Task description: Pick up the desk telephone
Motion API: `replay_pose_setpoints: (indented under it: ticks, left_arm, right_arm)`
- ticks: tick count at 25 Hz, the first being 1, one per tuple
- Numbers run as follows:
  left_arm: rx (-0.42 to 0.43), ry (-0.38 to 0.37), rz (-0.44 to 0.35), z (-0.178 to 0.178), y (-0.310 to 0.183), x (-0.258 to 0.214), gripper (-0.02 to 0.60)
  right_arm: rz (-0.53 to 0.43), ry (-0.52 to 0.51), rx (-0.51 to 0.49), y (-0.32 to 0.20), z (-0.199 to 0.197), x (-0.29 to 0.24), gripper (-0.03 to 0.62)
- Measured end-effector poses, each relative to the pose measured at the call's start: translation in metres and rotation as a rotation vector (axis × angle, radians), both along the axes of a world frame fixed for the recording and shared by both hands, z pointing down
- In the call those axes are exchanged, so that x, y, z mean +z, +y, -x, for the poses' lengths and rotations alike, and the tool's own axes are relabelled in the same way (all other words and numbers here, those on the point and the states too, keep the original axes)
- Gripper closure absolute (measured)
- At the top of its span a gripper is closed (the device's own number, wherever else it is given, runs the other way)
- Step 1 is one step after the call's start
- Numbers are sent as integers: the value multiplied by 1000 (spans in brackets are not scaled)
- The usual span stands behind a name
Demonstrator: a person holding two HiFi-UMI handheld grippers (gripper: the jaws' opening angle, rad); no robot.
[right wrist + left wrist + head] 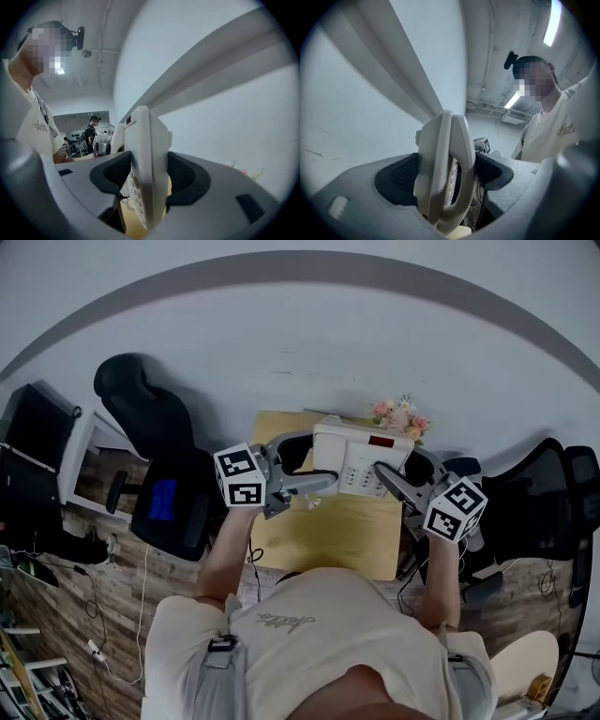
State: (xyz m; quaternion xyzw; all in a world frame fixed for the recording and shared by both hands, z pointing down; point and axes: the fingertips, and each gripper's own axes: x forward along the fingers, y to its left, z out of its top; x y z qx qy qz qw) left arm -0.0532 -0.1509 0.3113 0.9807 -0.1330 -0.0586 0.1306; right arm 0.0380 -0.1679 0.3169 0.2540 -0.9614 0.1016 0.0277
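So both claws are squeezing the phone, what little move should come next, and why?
Probably raise both grippers together, slowly and level. The left gripper and the right gripper are each shut on one side of the desk telephone, which is above the wooden desk. Moving one alone could twist the phone out of the grip.

The person wears a cream short-sleeved T-shirt (319,634) with script lettering and grey straps (221,671). The left gripper (317,486) and right gripper (384,472) are grey, with black ribbed pads (184,174) and white black-marked cubes (240,476).
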Motion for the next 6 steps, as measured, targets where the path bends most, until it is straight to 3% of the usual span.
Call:
replay_pose_setpoints:
  ticks: [6]
  left_arm:
    - [-5,14,12,1,-1,2,198]
  right_arm:
    - [18,-8,9,-1,0,4,367]
